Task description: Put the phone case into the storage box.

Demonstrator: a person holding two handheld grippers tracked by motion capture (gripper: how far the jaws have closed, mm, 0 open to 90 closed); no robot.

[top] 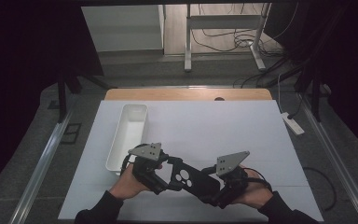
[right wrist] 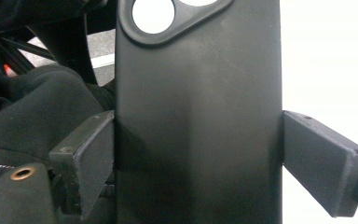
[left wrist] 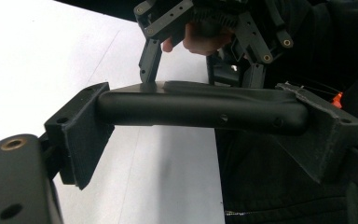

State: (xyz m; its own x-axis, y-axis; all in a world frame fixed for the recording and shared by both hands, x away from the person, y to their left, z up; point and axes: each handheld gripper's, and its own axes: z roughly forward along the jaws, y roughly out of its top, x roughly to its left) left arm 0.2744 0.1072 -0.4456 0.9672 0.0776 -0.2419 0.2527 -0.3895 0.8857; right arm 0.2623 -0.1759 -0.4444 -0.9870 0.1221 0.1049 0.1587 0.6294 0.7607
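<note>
A black phone case (top: 189, 179) with round camera cutouts is held above the white table sheet (top: 223, 130), near its front edge, between both grippers. My left gripper (top: 167, 178) is shut on the end with the cutouts. In the left gripper view the case (left wrist: 200, 108) lies edge-on across the jaws of the left gripper (left wrist: 203, 123). My right gripper (top: 216, 189) is shut on the other end. In the right gripper view the flat back of the case (right wrist: 196, 107) stands between the jaws of the right gripper (right wrist: 196, 158), with a pad against each long side.
A long white tray (top: 121, 140) lies on the sheet's left half, just beyond my left hand. A wooden table edge (top: 186, 94) shows behind the sheet. Metal rails run along both sides of the table, and a power strip (top: 292, 123) lies off to the right.
</note>
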